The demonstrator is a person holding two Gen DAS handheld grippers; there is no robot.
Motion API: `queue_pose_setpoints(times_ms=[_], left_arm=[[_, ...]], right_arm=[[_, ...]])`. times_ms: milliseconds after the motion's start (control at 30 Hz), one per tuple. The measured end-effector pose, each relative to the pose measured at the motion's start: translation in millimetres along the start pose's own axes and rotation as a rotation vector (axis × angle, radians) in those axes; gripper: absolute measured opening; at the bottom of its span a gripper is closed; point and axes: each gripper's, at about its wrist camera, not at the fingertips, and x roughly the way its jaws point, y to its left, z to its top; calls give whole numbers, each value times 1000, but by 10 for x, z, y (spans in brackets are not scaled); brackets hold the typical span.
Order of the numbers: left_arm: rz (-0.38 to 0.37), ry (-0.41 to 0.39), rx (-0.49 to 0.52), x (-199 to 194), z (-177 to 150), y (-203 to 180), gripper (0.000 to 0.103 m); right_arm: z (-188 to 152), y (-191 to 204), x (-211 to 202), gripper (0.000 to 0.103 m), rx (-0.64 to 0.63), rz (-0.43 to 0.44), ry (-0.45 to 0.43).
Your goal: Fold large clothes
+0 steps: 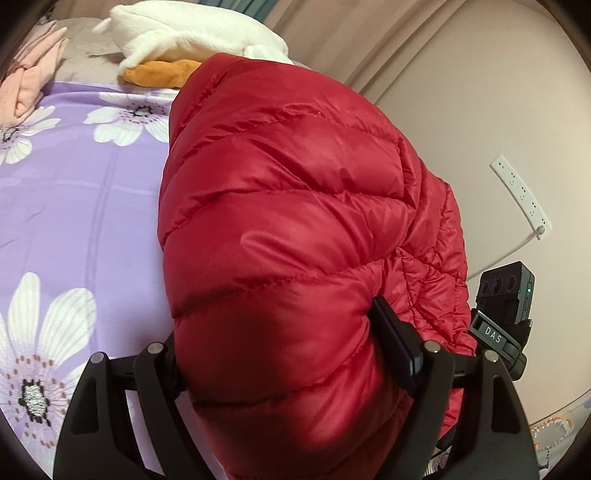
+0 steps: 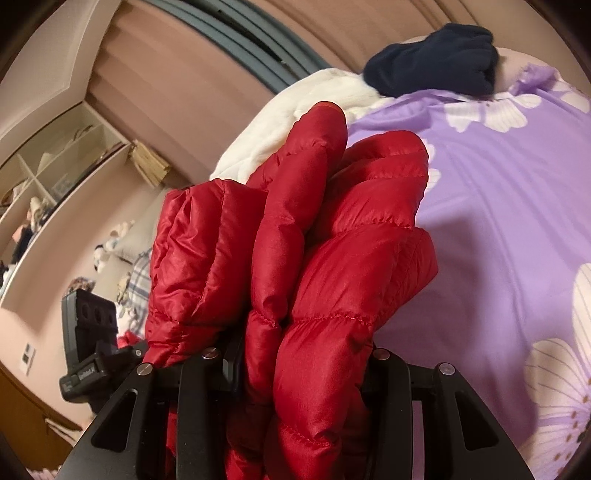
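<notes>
A puffy red quilted jacket point(image 1: 295, 206) is held up over a bed covered by a purple flowered sheet point(image 1: 81, 206). My left gripper point(image 1: 280, 332) is shut on a thick bulge of it; the right finger point(image 1: 391, 332) presses into the fabric and the left one is buried. In the right wrist view my right gripper point(image 2: 303, 354) is shut on several bunched folds of the same red jacket point(image 2: 332, 236), which stand up between its fingers. The right gripper's body point(image 1: 504, 310) shows just beyond the jacket's edge.
White fleece point(image 1: 192, 33) and an orange item point(image 1: 159, 74) lie at the bed's far end, with pink cloth point(image 1: 33, 74) at the left. A dark blue garment point(image 2: 436, 59) lies on the sheet point(image 2: 498, 206). A power strip point(image 1: 521, 195) hangs on the wall; shelves point(image 2: 55, 166) stand to the left.
</notes>
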Motion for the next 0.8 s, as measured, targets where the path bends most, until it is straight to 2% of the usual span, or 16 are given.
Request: queue_pose_setpoints(times_ms=[400,800], left_arm=[[45,-59,-48,-364,103,370,83],[89,-58,-105,-409,154,731,83]], right_arm=[[186,311,499,43,-74,41,51],[261,406,1022,43,-94,54,113]])
